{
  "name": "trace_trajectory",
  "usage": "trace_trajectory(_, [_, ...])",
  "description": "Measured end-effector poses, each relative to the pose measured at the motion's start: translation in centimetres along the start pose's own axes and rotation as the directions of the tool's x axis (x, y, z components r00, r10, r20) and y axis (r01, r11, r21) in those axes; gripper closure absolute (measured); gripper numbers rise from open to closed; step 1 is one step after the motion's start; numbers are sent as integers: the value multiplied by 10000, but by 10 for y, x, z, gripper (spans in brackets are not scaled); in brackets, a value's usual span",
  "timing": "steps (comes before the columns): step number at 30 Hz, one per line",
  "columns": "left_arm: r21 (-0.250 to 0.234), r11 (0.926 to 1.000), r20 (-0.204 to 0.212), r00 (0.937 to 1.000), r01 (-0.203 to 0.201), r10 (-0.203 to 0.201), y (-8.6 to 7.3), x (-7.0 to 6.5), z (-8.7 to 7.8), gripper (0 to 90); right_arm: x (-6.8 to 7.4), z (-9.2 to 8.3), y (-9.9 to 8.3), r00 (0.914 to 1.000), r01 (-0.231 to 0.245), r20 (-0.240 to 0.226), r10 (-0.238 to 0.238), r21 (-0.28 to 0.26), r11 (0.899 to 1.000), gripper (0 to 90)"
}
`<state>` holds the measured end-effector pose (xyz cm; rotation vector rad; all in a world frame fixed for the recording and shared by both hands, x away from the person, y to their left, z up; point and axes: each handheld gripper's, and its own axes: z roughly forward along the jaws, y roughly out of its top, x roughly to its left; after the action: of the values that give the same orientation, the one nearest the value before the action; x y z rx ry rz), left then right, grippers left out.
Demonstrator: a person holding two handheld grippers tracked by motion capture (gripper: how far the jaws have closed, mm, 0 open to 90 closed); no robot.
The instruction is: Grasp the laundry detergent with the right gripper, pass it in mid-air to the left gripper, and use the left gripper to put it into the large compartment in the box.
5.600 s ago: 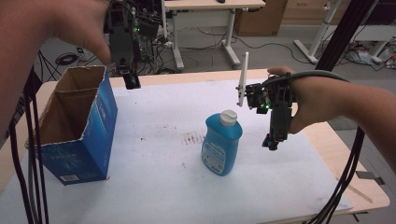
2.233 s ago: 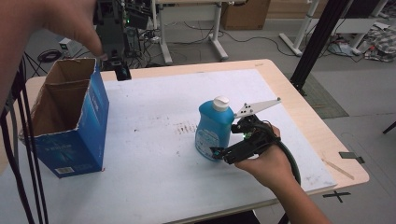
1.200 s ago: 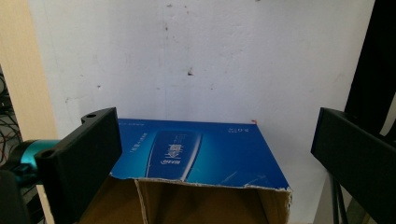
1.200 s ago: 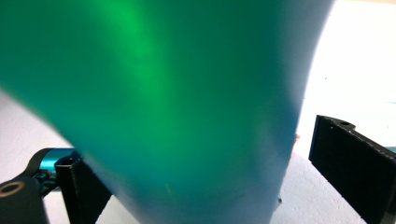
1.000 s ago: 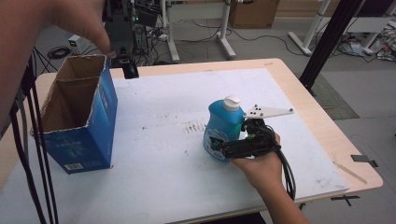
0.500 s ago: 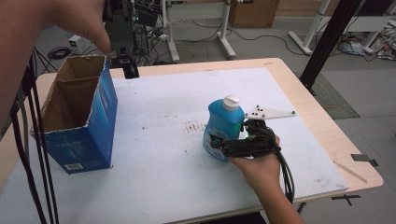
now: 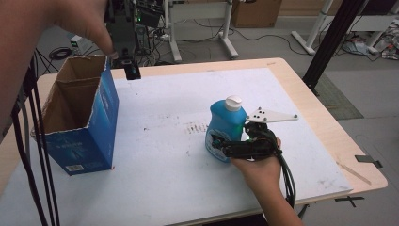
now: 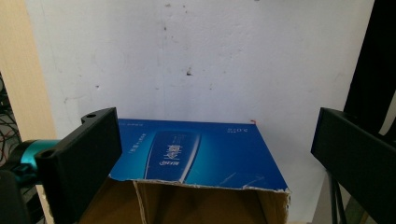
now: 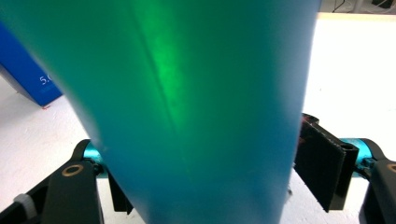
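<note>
right tool: jaws just closing around standing blue plastic bottle, pads at its sides | left tool: jaws wide, empty, above open blue cardboard box | white table: bare between box and bottle

Blue bottle glossy translucent plastic; box torn raw cardboard, glossy printed outside; table pale wood edge.
</note>
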<state>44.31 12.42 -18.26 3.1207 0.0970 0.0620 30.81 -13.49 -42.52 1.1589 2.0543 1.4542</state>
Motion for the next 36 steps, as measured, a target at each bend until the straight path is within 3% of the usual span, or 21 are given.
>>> trace_trajectory(21, [130,9999,28,10000,34,-35,0,1,2,17,3,1,-3,9996,285,67,-283,-185,9994,401])
trace_trajectory(26, [175,9998,6,10000,41,-41,2,-1,2,17,7,0,-2,9952,894,421,-881,-308,9955,443])
trace_trajectory(31, [123,9999,0,10000,-8,8,3,-3,1,17,9,-1,-1,9928,1128,446,-1116,-243,9933,458])
trace_trajectory(34, [113,9999,-1,10000,-55,55,3,-5,0,17,11,-3,3,9909,1311,352,-1300,-292,9909,462])
trace_trajectory(36, [61,9999,40,9999,-114,114,4,-7,-1,17,13,-7,13,9891,1469,9,-1470,-332,9886,463])
